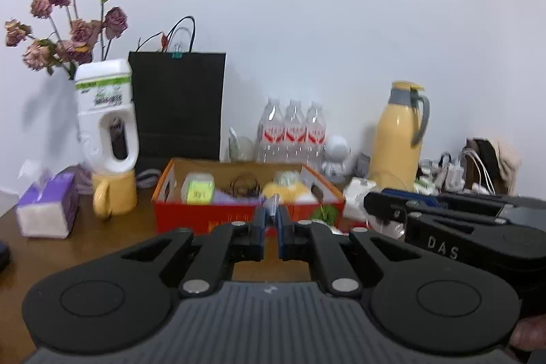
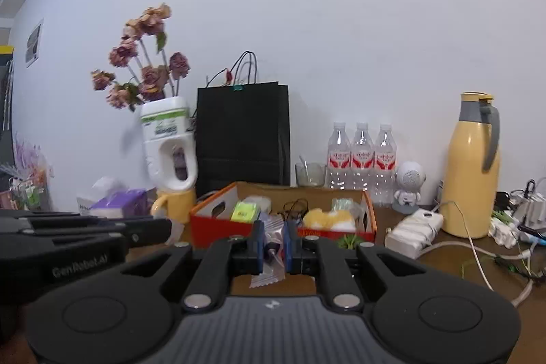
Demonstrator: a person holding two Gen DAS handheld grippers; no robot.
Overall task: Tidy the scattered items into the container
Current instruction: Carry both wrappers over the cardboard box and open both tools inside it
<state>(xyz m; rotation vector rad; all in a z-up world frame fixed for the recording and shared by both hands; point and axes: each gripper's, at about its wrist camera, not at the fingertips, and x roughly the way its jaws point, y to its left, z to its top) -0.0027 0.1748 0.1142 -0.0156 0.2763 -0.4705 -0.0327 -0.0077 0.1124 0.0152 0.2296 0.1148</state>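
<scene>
You had both grippers pointed at the orange box (image 2: 283, 229) — the container, sitting mid-table in front of the black paper bag (image 2: 243, 132). It already held a green-labelled packet (image 2: 244, 211), a tangle of dark cord (image 2: 294, 206) and a yellow-and-white soft thing (image 2: 328, 218), so I judged the tidying well along.

Your right gripper (image 2: 273, 244) was pinching a clear plastic sachet (image 2: 271, 253) with something dark inside; the jaws were drawn close on it, and the sachet's crimped lower edge hung free below them. You held it level just short of the box's near wall, likely so it could go over the rim.

Your left gripper (image 1: 272, 220) had its jaws nearly pressed together on a thin, pale sliver (image 1: 273, 205) — what it was, I couldn't tell through the blur. It also sat just in front of the box.

A white charger brick (image 2: 414, 224) still lay on the table right of the box, beside the yellow thermos (image 2: 472, 166).
</scene>
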